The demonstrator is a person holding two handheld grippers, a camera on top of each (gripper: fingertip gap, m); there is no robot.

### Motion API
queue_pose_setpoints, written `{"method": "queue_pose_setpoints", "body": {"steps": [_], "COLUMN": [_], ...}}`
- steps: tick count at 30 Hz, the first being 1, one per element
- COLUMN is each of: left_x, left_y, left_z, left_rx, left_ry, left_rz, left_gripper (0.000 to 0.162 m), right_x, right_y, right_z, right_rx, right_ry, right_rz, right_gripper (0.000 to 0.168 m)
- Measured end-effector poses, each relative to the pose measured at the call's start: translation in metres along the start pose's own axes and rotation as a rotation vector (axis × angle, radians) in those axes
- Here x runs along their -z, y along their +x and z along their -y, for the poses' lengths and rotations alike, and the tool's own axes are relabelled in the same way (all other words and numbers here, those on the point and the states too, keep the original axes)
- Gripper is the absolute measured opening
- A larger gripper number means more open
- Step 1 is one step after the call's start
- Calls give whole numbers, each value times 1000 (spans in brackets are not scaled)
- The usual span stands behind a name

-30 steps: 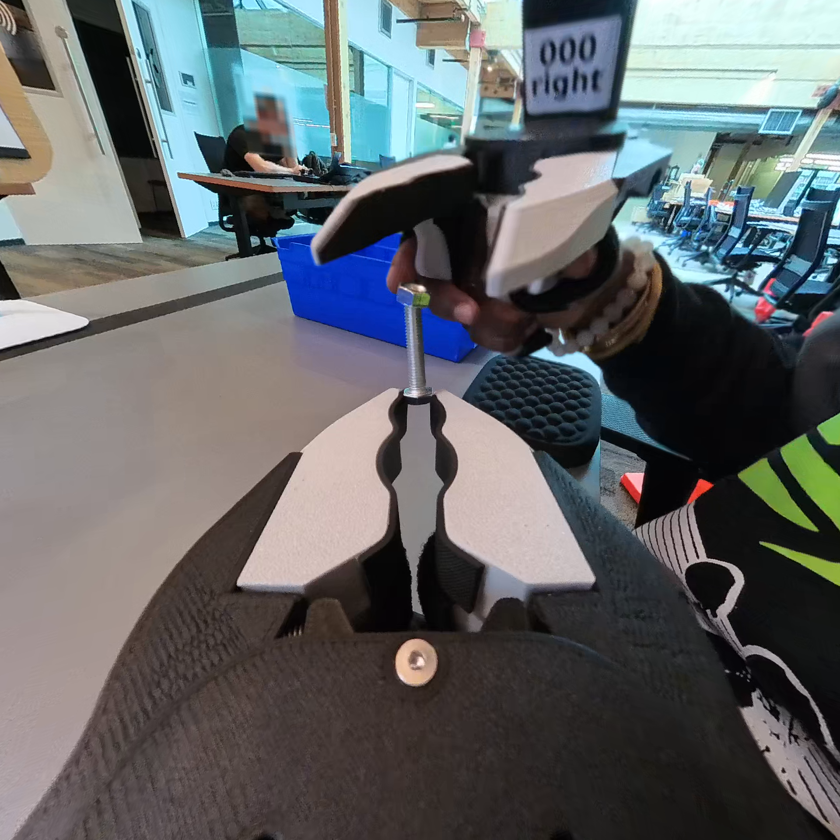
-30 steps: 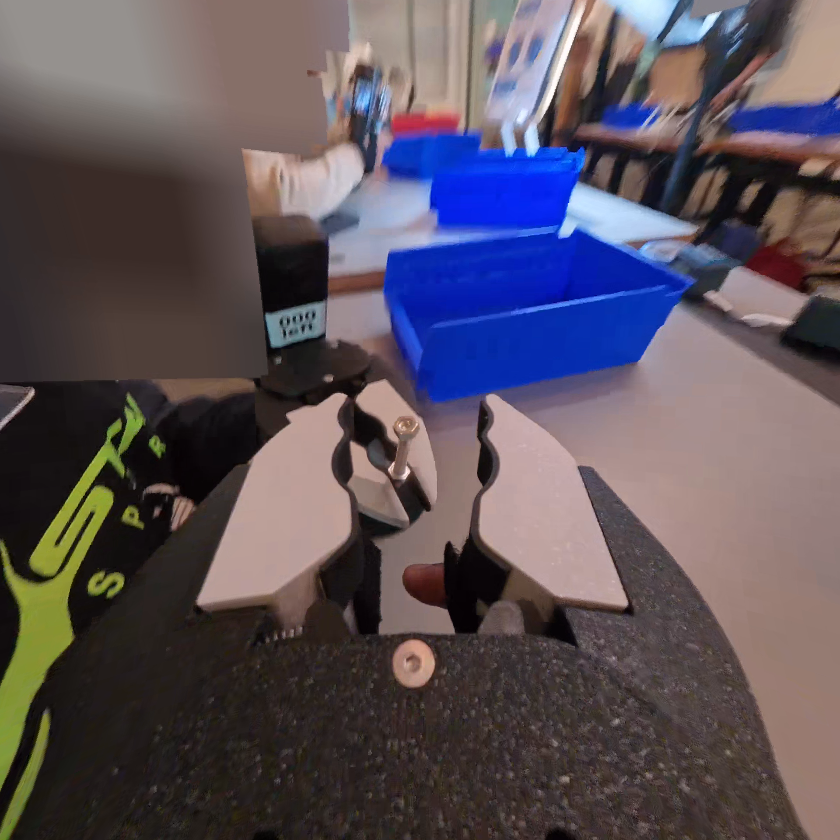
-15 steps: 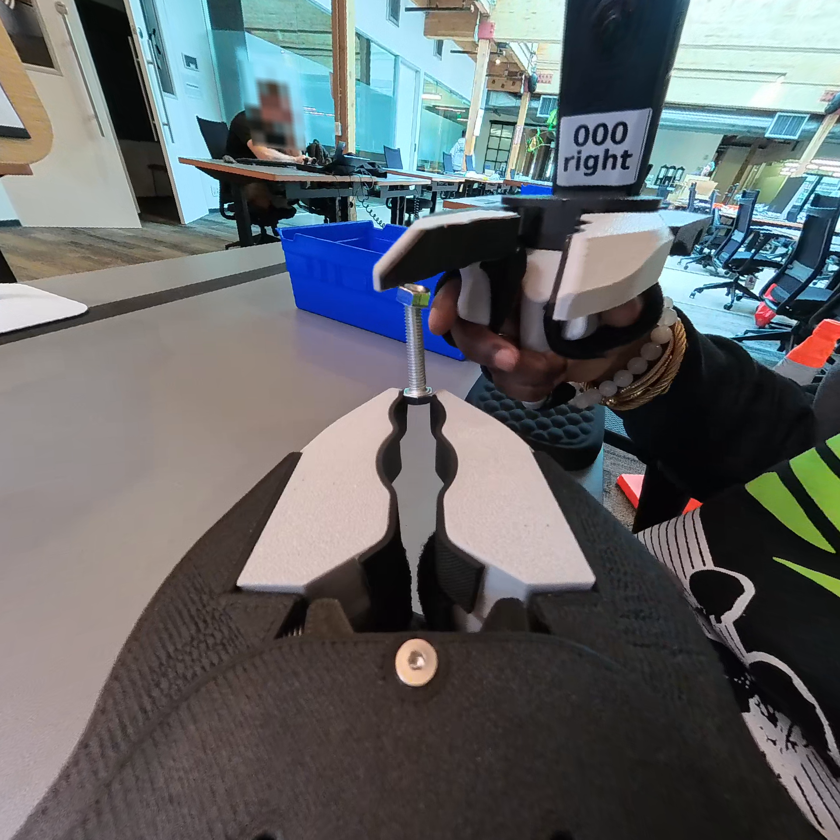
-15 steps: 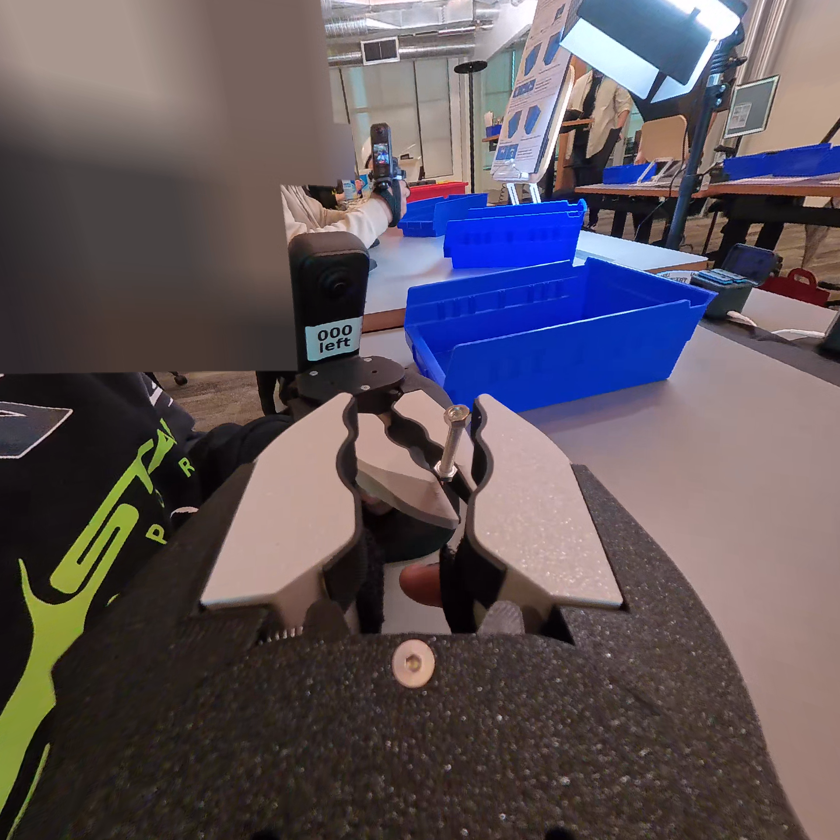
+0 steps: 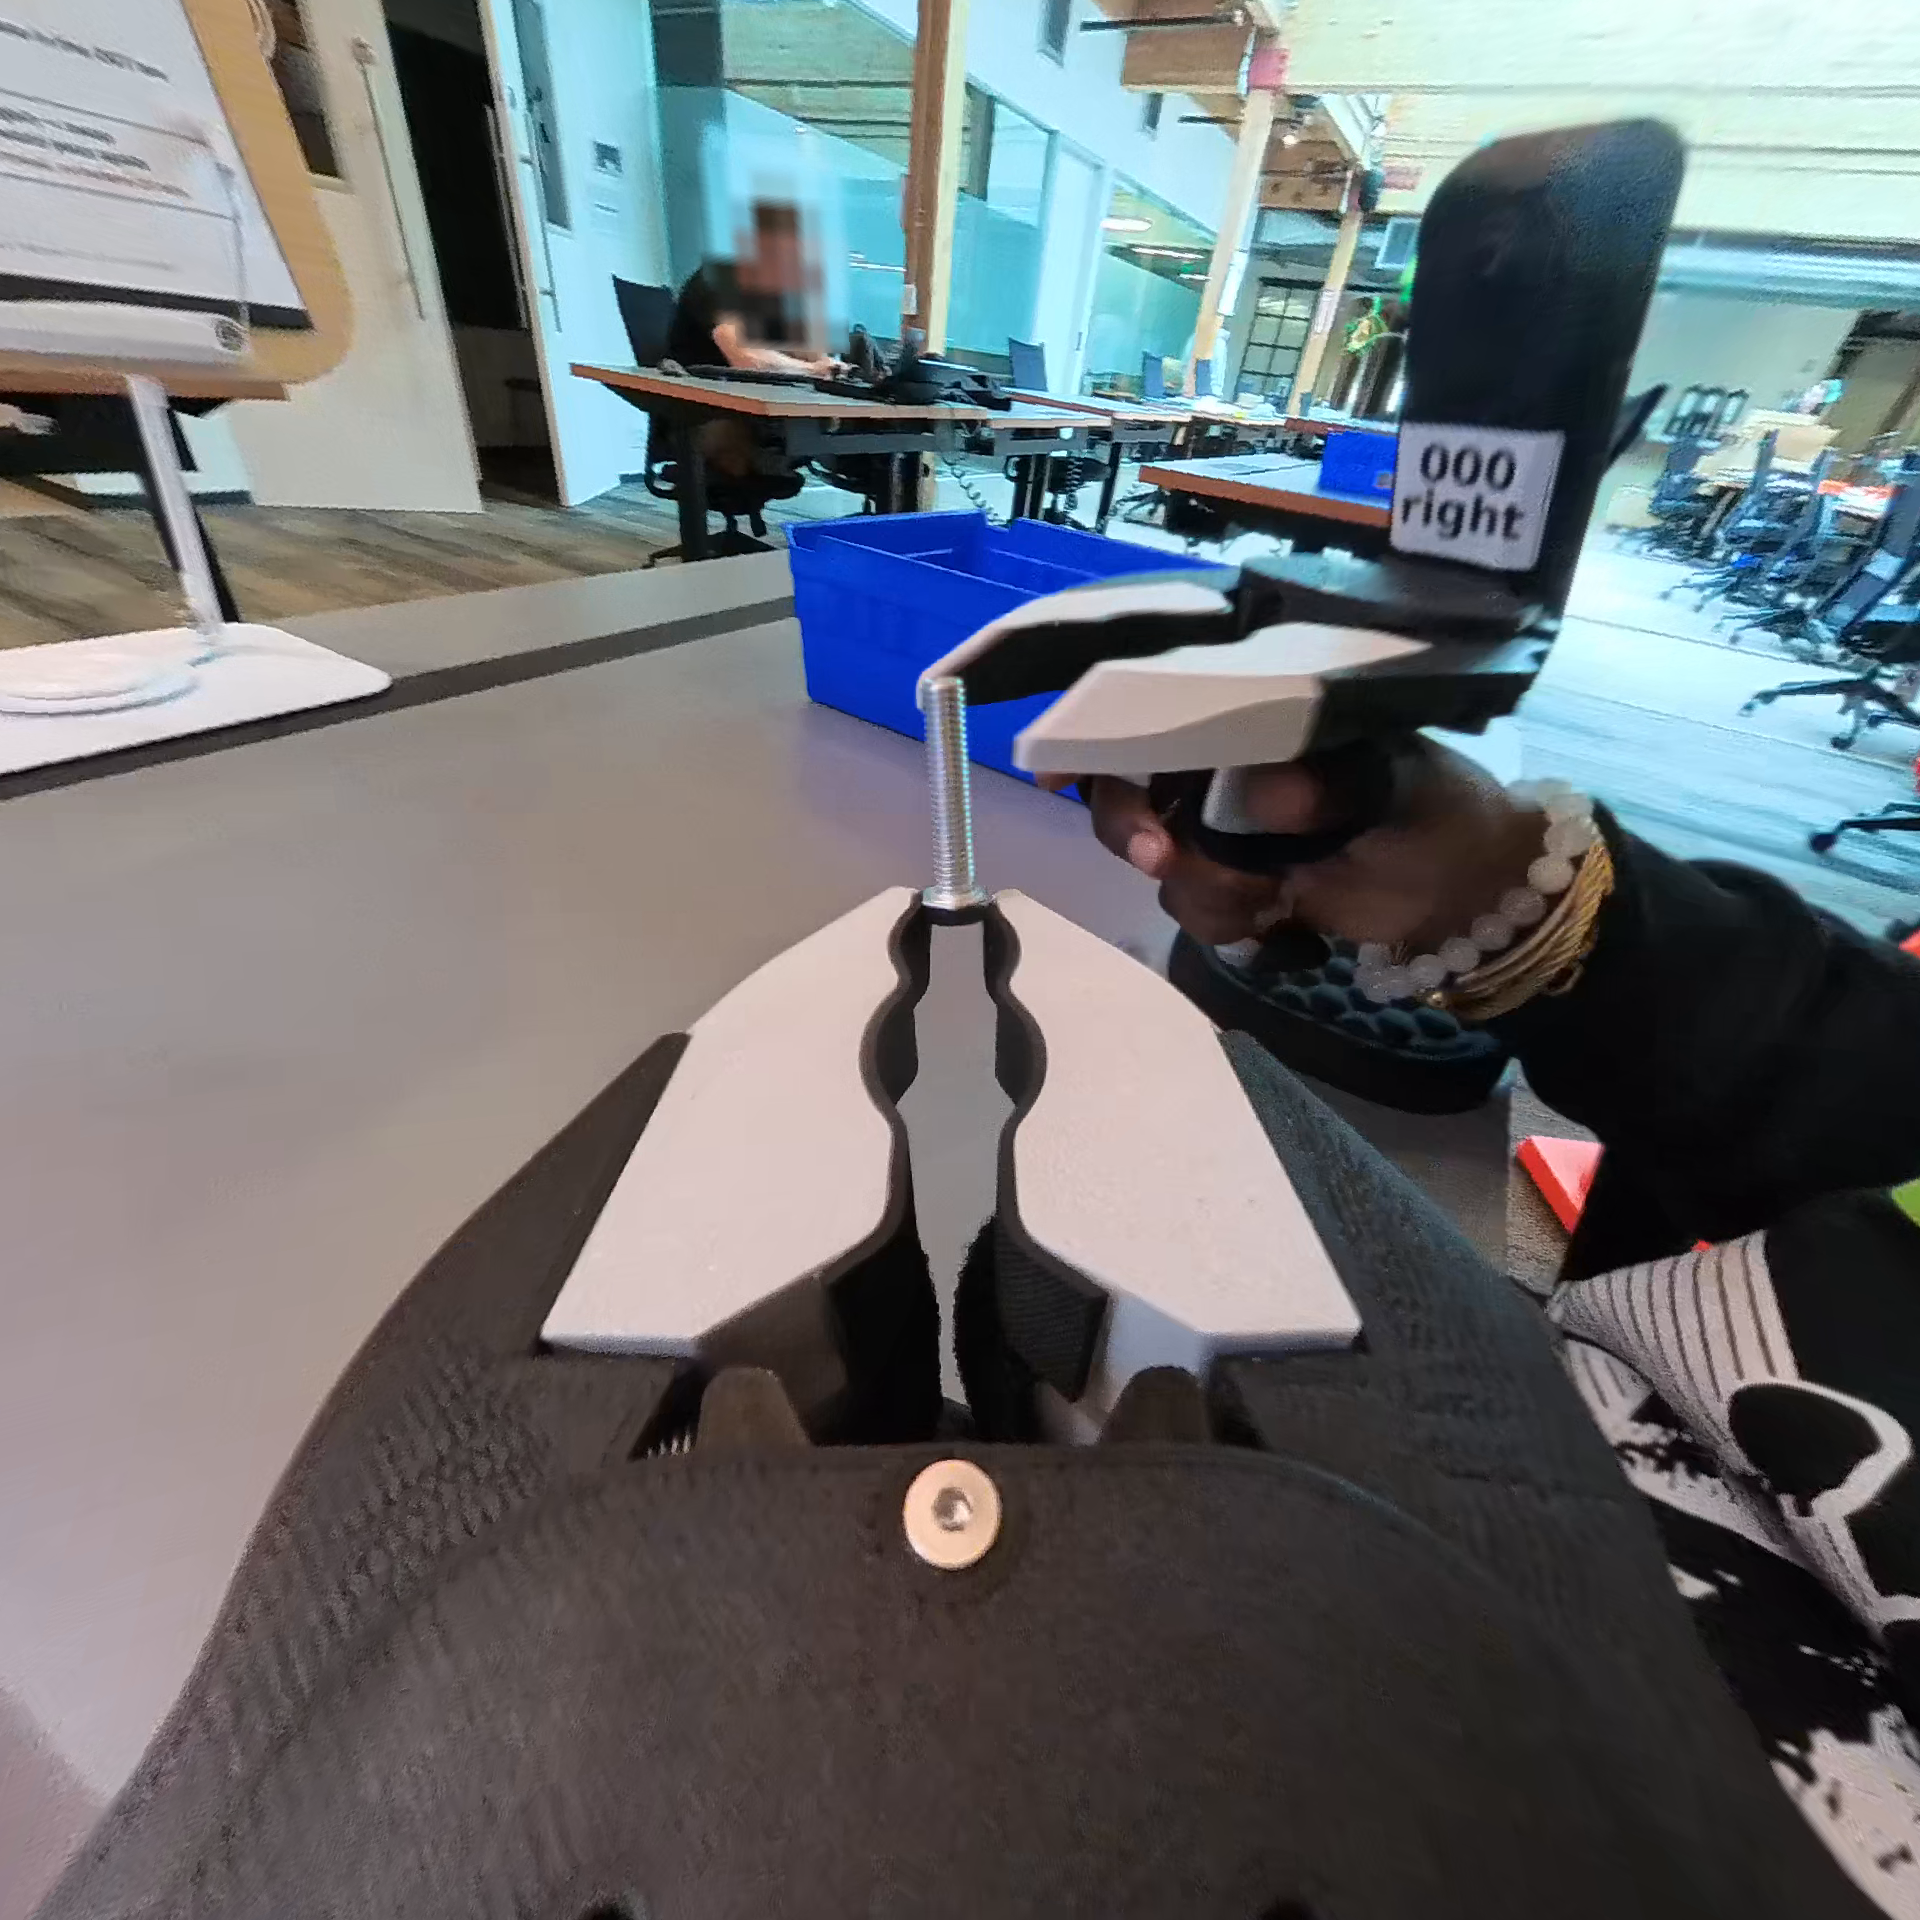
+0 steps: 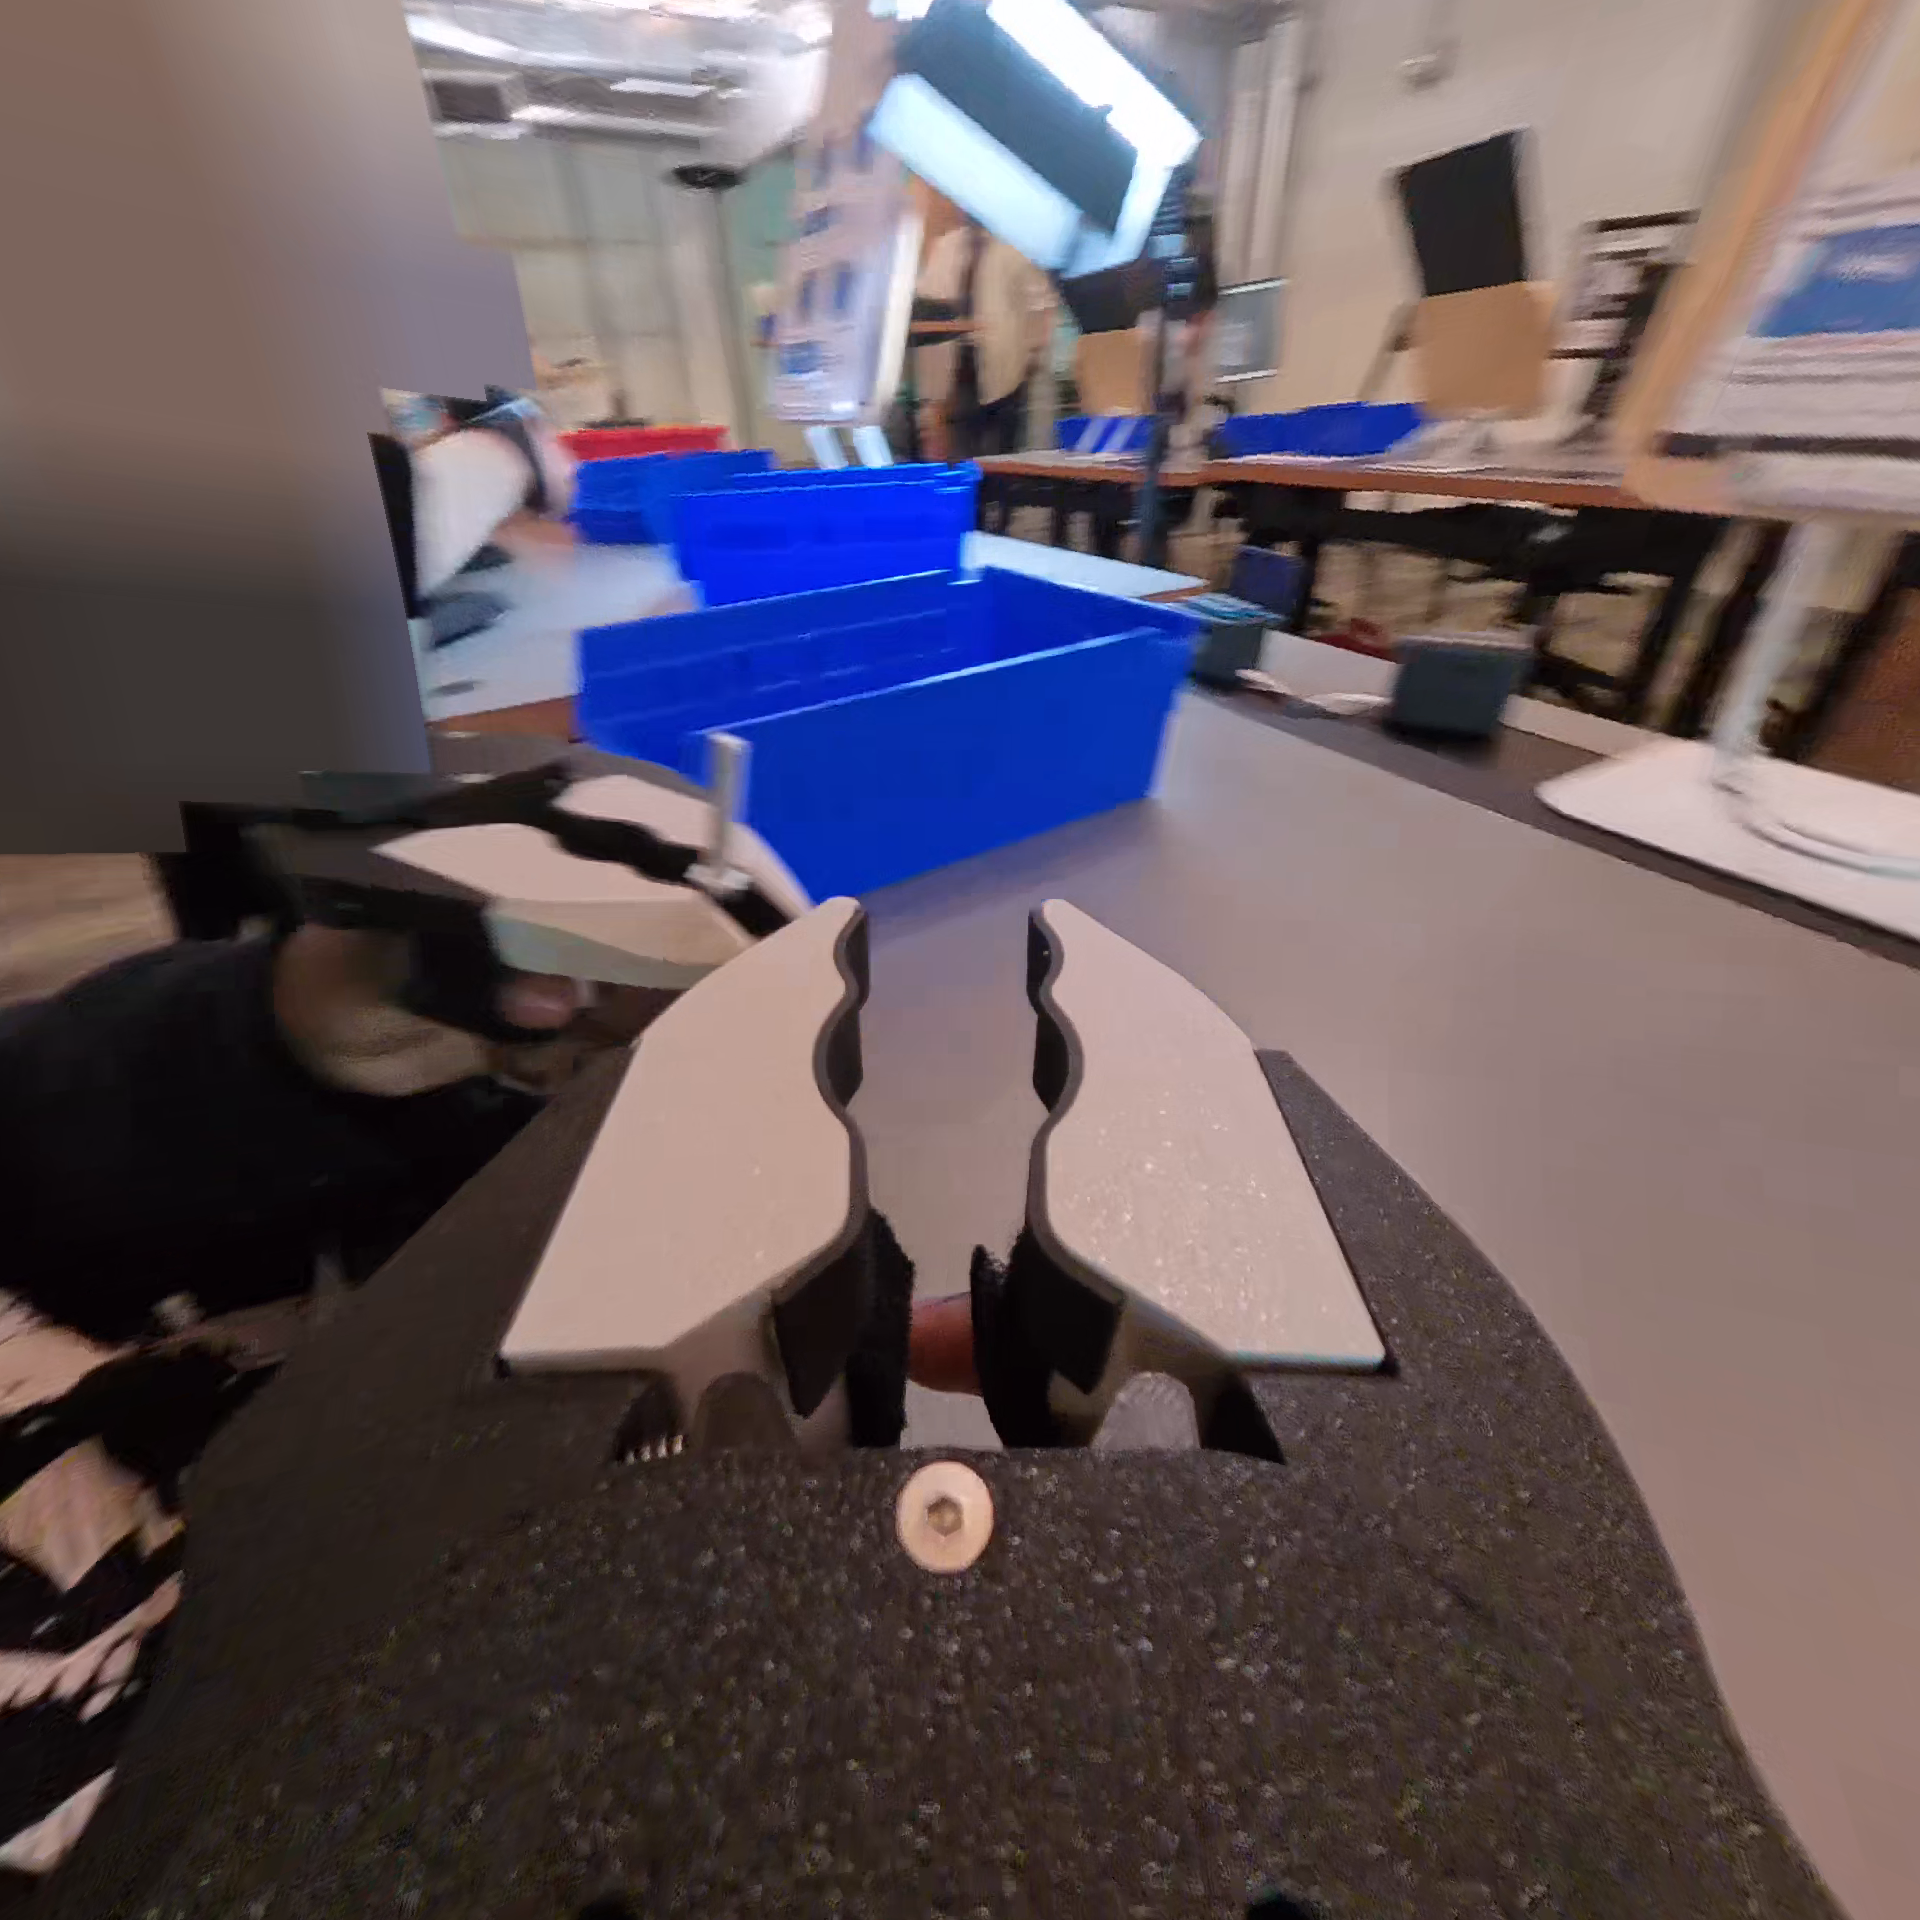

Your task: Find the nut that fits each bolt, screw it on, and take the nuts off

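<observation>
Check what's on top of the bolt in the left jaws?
Bolt stands upright in the left gripper. Right gripper overlaps its top; any nut there is hidden. Its jaws stand apart, empty.

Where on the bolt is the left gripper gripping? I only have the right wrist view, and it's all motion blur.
Observer: The left gripper is shut on the bolt at its bottom end, at a wider collar. The threaded shank stands upright above the fingertips.
Operator: Is there a nut up on the thread?
Observer: None shows. The thread looks bare up to its top end.
Operator: How close is my right gripper?
Observer: The right gripper is open, with one fingertip right at the bolt's top. The bolt is not between its fingers, and I cannot tell whether they touch.
</observation>
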State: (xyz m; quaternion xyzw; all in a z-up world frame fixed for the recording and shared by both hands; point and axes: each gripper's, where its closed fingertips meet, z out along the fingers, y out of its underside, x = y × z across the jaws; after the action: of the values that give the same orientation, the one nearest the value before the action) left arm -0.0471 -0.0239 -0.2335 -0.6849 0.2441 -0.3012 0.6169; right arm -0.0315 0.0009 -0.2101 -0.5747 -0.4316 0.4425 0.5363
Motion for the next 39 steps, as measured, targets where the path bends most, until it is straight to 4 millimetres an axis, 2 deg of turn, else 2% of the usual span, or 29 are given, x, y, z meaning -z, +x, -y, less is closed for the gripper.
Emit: {"method": "queue_pose_setpoints", "body": {"steps": [1,3,10,13,15,17,20,26,30,34,36,39], "left_x": [1,3,3,2,2,3,4,5,8,8,8,7], "left_y": [-1,-2,1,1,0,0,1,1,-1,-1,0,0], "left_z": [1,3,2,2,2,2,4,4,6,6,7,6], "left_rx": [-1,11,-20,-18,-15,-15,-19,-18,7,6,3,-8], "left_ry": [8,29,35,35,39,45,60,67,88,92,92,88], "left_rz": [-5,-9,-21,-20,-17,-19,-26,-27,-30,-35,-40,-43], "left_gripper": [10,10,10,10,10,10,10,10,10,10,10,10], "right_x": [3,10,63,83,102,97,76,74,57,42,42,41], "right_y": [12,21,73,95,106,97,99,109,103,75,64,27], "right_z": [-4,-5,25,32,44,62,73,111,116,113,105,97], "right_rx": [-34,-120,-155,-180,-218,-111,25,23,49,99,129,170], "right_ry": [18,68,304,429,609,713,619,749,675,544,468,392], "right_rz": [-47,-86,-320,-530,-717,-753,-821,-821,-725,-479,-406,-193], "right_gripper": [29,31,29,25,20,18,18,17,18,18,17,17]}}
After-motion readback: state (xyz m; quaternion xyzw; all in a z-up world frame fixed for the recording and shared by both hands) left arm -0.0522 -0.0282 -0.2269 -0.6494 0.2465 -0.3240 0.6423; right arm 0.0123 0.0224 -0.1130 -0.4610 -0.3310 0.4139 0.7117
